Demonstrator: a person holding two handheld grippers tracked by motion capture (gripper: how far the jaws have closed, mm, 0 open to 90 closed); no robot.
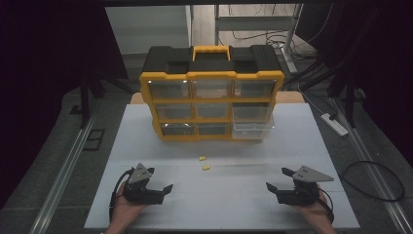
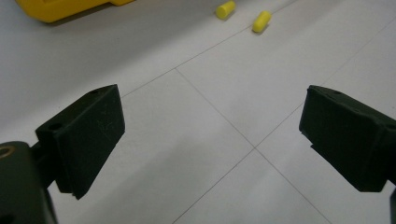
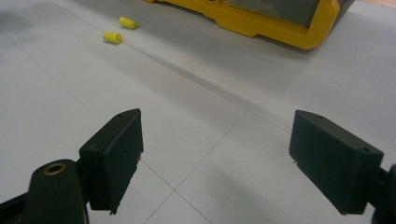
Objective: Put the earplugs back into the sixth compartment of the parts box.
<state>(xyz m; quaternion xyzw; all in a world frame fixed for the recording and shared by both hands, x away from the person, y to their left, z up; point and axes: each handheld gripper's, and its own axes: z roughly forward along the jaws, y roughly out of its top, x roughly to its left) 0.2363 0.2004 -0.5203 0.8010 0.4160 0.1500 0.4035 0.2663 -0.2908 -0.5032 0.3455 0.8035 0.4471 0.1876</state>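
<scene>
Dim room, grey floor (image 1: pixel 58 161), white table (image 1: pixel 292 146), power strip (image 1: pixel 334 124)

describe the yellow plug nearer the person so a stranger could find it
Start at the yellow and black drawer cabinet on the white table. In front of it lie two small yellow plugs. The nearer plug lies closer to the grippers than the farther plug.

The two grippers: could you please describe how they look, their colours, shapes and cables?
Both the left gripper and the right gripper are black, each with two blocky, wedge-shaped jaws. Each carries a grey three-cornered plate with small holes on top, and a black cable loops from each near the hand. A brass-coloured ring sits beside one jaw in each gripper view. The forearms are bare, without sleeves.
</scene>
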